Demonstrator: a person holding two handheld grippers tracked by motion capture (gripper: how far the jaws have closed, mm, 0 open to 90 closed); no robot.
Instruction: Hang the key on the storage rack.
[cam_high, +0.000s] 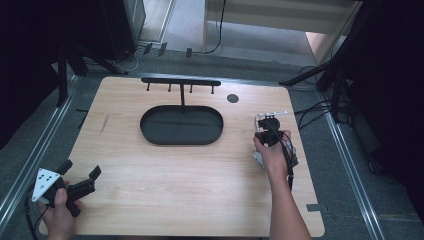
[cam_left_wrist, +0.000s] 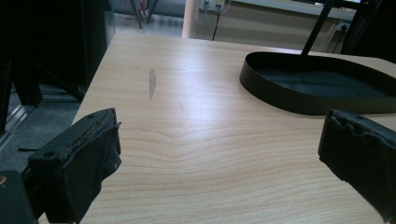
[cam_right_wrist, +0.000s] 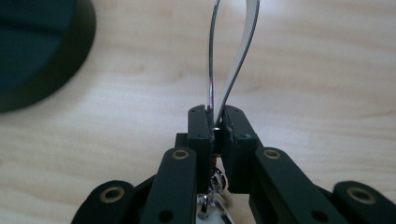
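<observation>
The right gripper (cam_right_wrist: 214, 122) sits at the right side of the desk (cam_high: 150, 170), its jaws pinched shut on the end of a thin white strap loop (cam_right_wrist: 233, 56). The loop stands out past the jaws and, from above, lies just beyond the hand near the desk's right edge (cam_high: 272, 114). Small metal rings (cam_right_wrist: 215, 182) hang behind the jaws, so this looks like a lanyard or key strap, though I can't say for certain. Gripping it at the gathered end keeps the loop open, which would suit slipping it over a peg.

That guess comes from the black stand (cam_high: 181, 81) at the far side: a crossbar with four short pegs hanging under it, on a post rising from the oval black tray (cam_high: 150, 131). Tray and pegs are bare.

The left gripper (cam_high: 80, 172) rests at the near left corner, well apart from everything, jaws spread wide and holding nothing. It seems parked there, pointing across the desk towards the tray (cam_left_wrist: 261, 88).

The desk is pale wood-grain laminate with rounded corners, a grey smudge (cam_left_wrist: 152, 83) on its left half and a dark round spot (cam_high: 232, 98) near the back. Around it: grey floor, metal rails, dark stands, trailing cables.
</observation>
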